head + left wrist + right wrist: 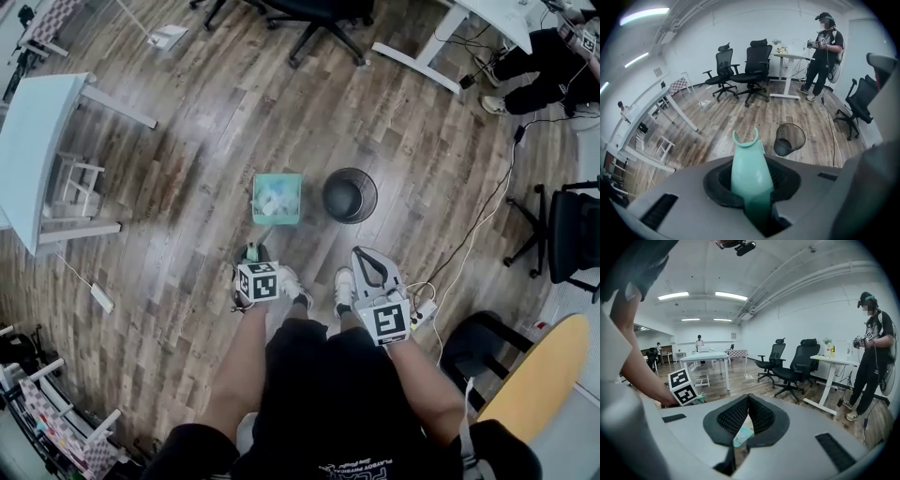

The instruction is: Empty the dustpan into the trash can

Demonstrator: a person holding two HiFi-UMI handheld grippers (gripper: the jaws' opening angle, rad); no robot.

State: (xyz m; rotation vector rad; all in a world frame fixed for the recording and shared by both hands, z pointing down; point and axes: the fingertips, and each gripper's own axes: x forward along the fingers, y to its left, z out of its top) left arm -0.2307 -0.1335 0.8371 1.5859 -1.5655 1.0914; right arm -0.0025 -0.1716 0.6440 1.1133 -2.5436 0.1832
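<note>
dustpan handle (pixel 749 174) btwn left tongs (pixel 253 255)

- Just left of the trash can (pixel 350 195), the pale scraps in your dustpan (pixel 277 199) are too small to name.
- Your left tongs (pixel 255 253) cover the handle's near end.
- The trash can's dark inside is unreadable.
- Beyond it, a person (pixel 534 70) is cut off by the edge.

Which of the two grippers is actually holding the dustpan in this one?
The left gripper: its jaws are clamped on the teal dustpan handle. The right gripper has its jaws together with nothing between them.
</note>
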